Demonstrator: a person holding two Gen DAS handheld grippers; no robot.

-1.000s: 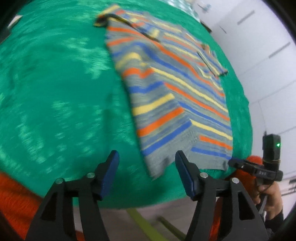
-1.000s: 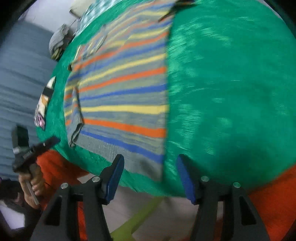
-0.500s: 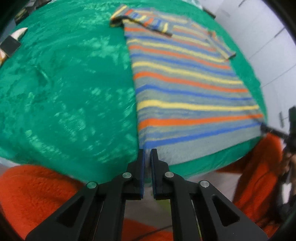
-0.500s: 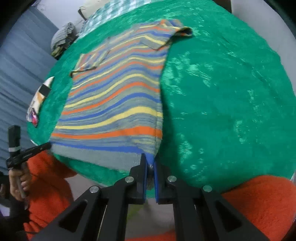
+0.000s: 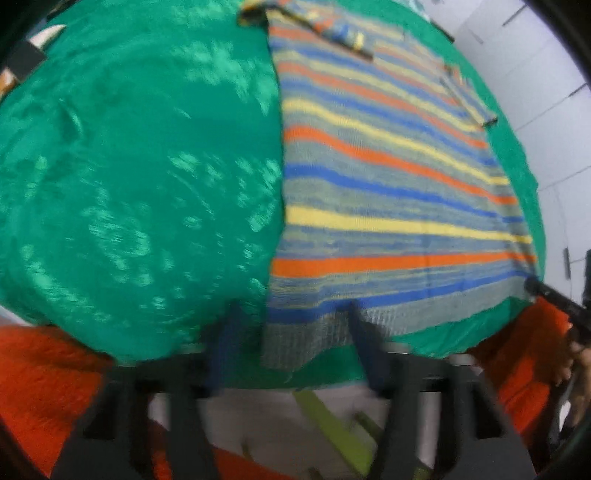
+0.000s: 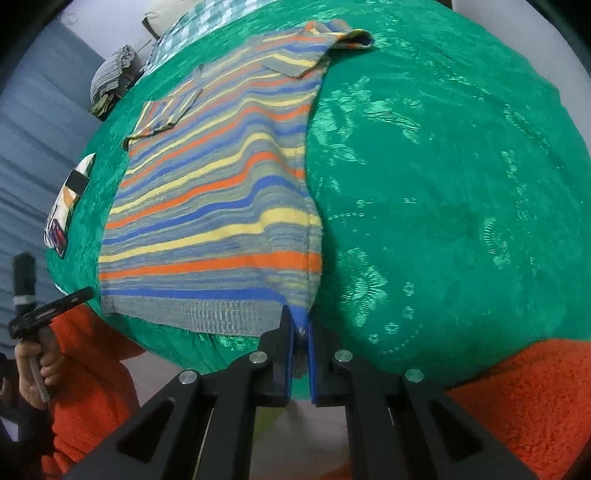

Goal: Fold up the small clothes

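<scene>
A small striped knit sweater, grey with orange, blue and yellow bands, lies flat on the green cloth, hem toward me. My left gripper is open, its blurred blue pads either side of the hem's left corner, which hangs between them. In the right wrist view the sweater lies left of centre, and my right gripper is shut on the hem's right corner, lifting it slightly. The left gripper also shows in the right wrist view at the far left.
The green cloth covers the whole table. A printed card lies at its left edge. A grey bundle and checked fabric sit at the far end. My orange sleeves are below the front edge.
My left gripper has opened from shut half a second ago and its view is blurred by motion. My right gripper stays shut on the hem corner, now raised a little.
</scene>
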